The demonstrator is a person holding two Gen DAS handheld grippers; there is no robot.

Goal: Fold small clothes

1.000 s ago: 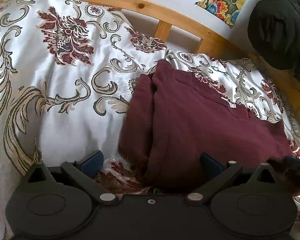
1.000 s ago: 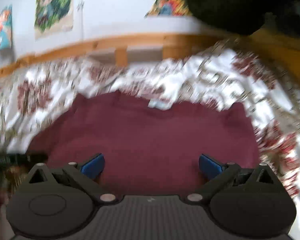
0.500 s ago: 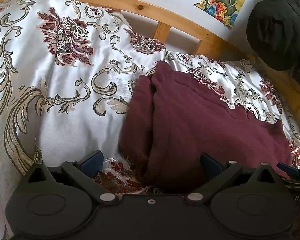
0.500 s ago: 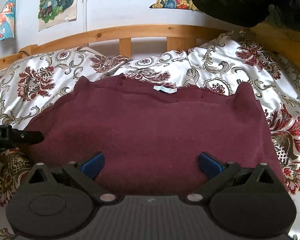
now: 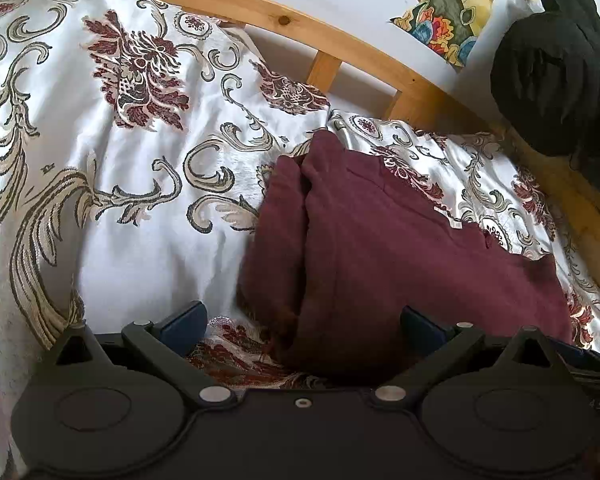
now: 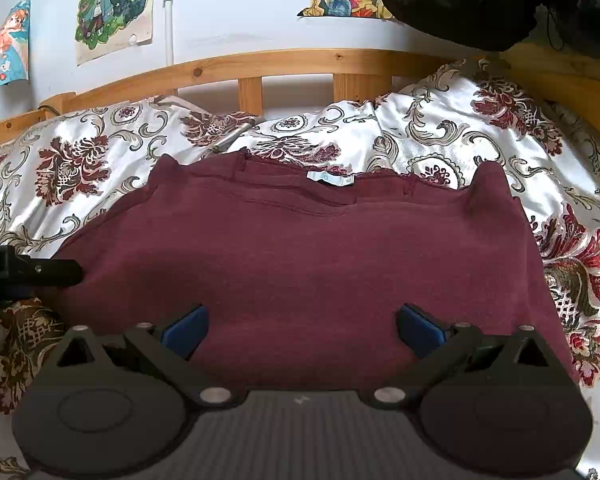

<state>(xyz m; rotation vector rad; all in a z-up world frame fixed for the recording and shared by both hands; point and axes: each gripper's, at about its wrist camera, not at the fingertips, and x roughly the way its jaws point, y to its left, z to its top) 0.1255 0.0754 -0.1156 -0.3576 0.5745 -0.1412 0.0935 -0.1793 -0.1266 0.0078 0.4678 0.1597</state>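
Observation:
A maroon garment (image 6: 308, 256) lies flat on the floral bedspread, with a small pale label (image 6: 331, 179) at its far edge. In the left wrist view the same maroon garment (image 5: 400, 256) shows a folded layer along its left side. My left gripper (image 5: 300, 326) is open at the garment's near left corner, one blue pad over the bedspread, the other over the cloth. My right gripper (image 6: 302, 326) is open above the garment's near edge, nothing between its fingers. The left gripper (image 6: 32, 270) also shows in the right wrist view at the far left.
The white bedspread (image 5: 100, 184) with red and gold flowers covers the bed. A wooden bed rail (image 6: 292, 64) runs along the back. A black garment (image 5: 556, 76) hangs at the right. Posters (image 6: 114, 4) are stuck on the wall.
The right wrist view was blurred a second ago and is steady now; the right gripper has settled low over the garment's near edge. The left gripper has barely moved.

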